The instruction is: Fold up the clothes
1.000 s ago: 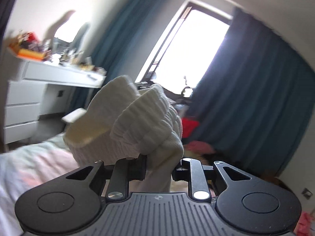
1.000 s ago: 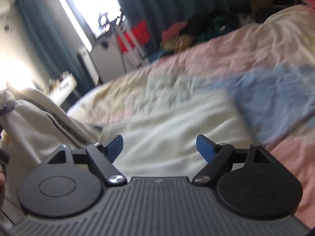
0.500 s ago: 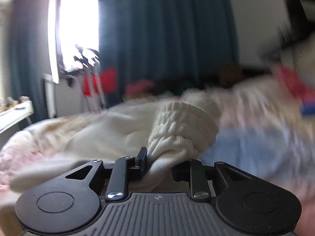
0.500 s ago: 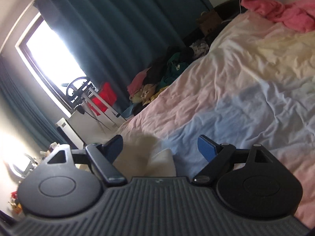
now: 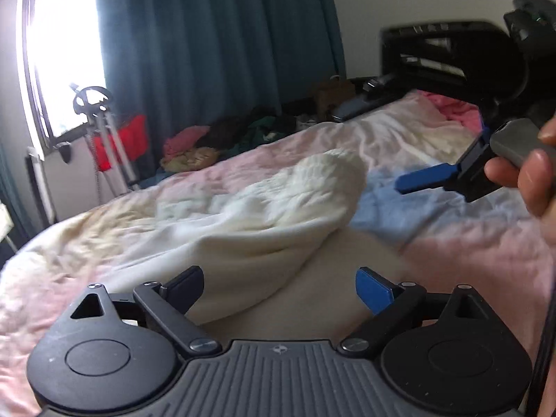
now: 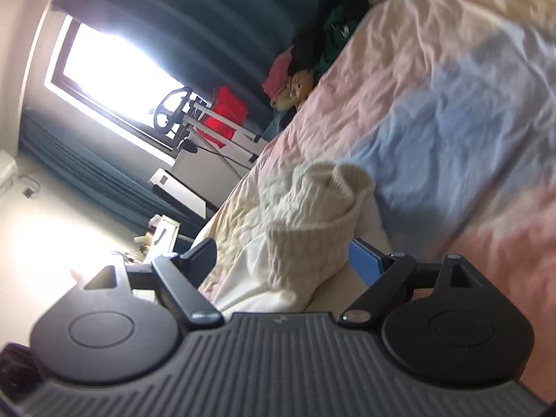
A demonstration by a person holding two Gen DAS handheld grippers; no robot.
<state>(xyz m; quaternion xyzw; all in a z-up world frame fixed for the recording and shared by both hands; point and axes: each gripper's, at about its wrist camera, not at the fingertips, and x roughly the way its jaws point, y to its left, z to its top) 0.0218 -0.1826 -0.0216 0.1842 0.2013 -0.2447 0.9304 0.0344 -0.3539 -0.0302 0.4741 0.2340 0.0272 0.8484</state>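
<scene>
While my left gripper point(image 5: 279, 286), jaws just spread, hangs empty, the cream knit sweater point(image 5: 264, 205) stretches toward the bed's point(image 5: 451, 243) far edge; my right gripper point(image 6: 281, 255), nearer, straddles its cuff without pinching.

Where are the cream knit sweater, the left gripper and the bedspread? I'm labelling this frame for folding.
cream knit sweater point(image 5: 278, 201): left wrist view, on its ribbed knit middle.
left gripper point(image 5: 279, 286): left wrist view, midway between its open fingertips.
bedspread point(image 5: 434, 205): left wrist view, on a bare blue patch.

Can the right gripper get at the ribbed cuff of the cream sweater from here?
Probably yes: the right gripper is open, the ribbed cuff lies just ahead between its fingers, nothing between them.
</scene>
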